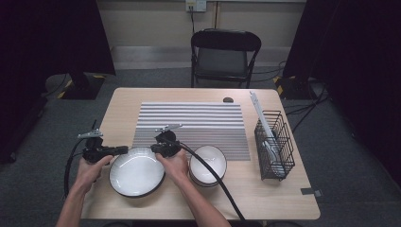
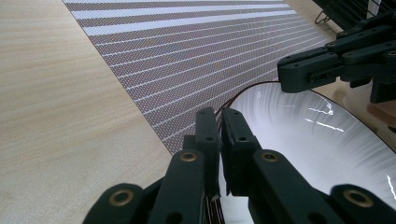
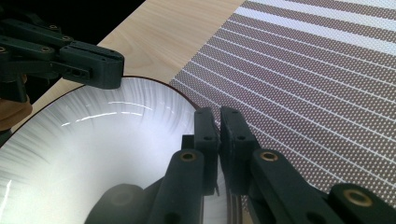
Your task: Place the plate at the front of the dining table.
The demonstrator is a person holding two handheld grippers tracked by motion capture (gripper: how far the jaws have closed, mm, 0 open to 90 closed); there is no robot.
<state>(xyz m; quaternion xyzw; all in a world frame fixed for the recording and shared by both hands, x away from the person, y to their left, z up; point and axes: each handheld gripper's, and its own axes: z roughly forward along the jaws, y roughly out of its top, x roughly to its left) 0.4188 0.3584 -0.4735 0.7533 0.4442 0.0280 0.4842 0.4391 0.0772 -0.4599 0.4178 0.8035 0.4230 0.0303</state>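
Plate (image 1: 136,171), white w/ dark rim, sits on worktop (image 1: 127,101) at front-left, its far edge overlapping the near edge of the striped mat (image 1: 191,124). Left tool (image 1: 124,150) pinches plate rim at approx 10 o'clock, jaws pressed together on it. Right tool (image 1: 154,148) pinches rim at approx 1 o'clock, same. White bowl (image 1: 208,163) just beside plate at 3 o'clock. Black wire rack (image 1: 274,144) at worktop's right edge.
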